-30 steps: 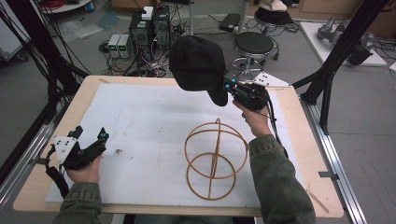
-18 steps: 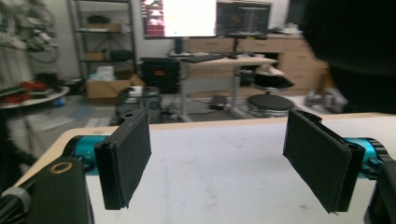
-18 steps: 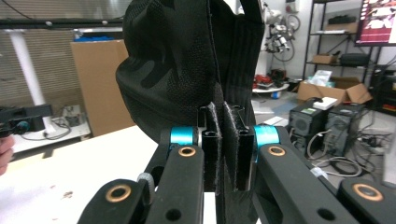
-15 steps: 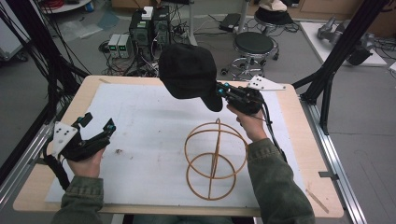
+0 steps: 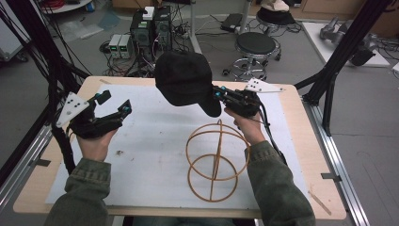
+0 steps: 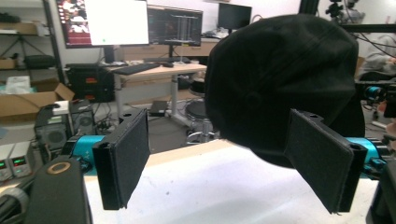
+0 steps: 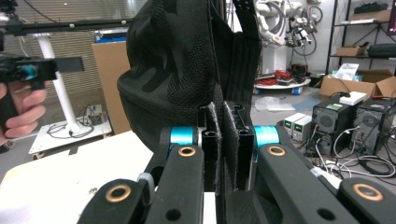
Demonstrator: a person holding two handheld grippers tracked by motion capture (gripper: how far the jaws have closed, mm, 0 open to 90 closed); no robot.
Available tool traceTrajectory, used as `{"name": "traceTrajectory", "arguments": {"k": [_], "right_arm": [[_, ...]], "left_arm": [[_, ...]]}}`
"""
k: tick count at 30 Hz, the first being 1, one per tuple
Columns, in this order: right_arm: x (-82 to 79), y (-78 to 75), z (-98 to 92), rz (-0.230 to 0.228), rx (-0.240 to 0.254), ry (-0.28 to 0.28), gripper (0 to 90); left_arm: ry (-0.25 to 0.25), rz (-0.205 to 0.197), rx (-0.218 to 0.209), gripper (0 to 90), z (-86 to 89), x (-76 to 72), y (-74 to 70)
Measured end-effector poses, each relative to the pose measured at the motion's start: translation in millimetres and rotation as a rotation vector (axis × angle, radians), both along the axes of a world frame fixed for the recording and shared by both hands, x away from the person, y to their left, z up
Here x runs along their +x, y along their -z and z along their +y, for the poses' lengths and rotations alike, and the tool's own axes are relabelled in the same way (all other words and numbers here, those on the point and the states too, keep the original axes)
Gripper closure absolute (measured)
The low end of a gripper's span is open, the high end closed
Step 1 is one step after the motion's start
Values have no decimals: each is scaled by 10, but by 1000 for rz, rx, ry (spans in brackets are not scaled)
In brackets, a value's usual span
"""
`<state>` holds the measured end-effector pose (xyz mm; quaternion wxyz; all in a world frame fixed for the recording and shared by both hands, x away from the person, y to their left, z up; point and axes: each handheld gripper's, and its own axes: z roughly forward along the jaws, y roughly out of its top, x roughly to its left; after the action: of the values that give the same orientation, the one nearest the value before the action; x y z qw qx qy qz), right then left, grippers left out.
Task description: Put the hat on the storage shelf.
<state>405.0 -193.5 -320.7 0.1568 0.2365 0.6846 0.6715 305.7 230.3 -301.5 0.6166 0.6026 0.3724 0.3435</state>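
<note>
Right gripper (image 5: 217, 94) is clamped tight on the black cap (image 5: 184, 77), pads pinching a thin fold of fabric near the brim end; in the right gripper view the jaws stand nearly together with the cloth sandwiched between them (image 7: 219, 135). Left gripper (image 5: 113, 104) is spread wide with nothing between its pads, at centre left of the high view, aimed toward the cap. Cap hangs in the air at upper centre of the high view, above the far part of the white mat (image 5: 155, 141) and up-left of the wooden wire stand (image 5: 216, 160), well apart from both. Handling judgement: light, soft, floppy textile, mesh-like knit on the inside, not slippery and not fragile; the crown will sag and swing from a one-point grip, only the brim has some stiffness. Best second hold looks like the crown edge or rim on the side opposite the current pinch, so the opening can be spread. Orientation: long axis runs roughly from upper left to lower right in the high view, crown dome toward upper left, brim toward lower right at the right gripper; in the left gripper view the crown's rounded outside (image 6: 285, 84) faces the left jaws
</note>
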Motion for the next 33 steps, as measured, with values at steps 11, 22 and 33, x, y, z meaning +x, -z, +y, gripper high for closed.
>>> {"name": "traceTrajectory", "arguments": {"k": [11, 22, 33], "right_arm": [[20, 26, 12, 8, -2, -11, 861], [16, 37, 36, 12, 2, -20, 861], [9, 32, 39, 9, 1, -33, 860]], "left_arm": [[162, 50, 18, 217, -290, 408, -184], [266, 100, 121, 206, -701, 765, -381], [294, 144, 116, 206, -806, 900, -337]]}}
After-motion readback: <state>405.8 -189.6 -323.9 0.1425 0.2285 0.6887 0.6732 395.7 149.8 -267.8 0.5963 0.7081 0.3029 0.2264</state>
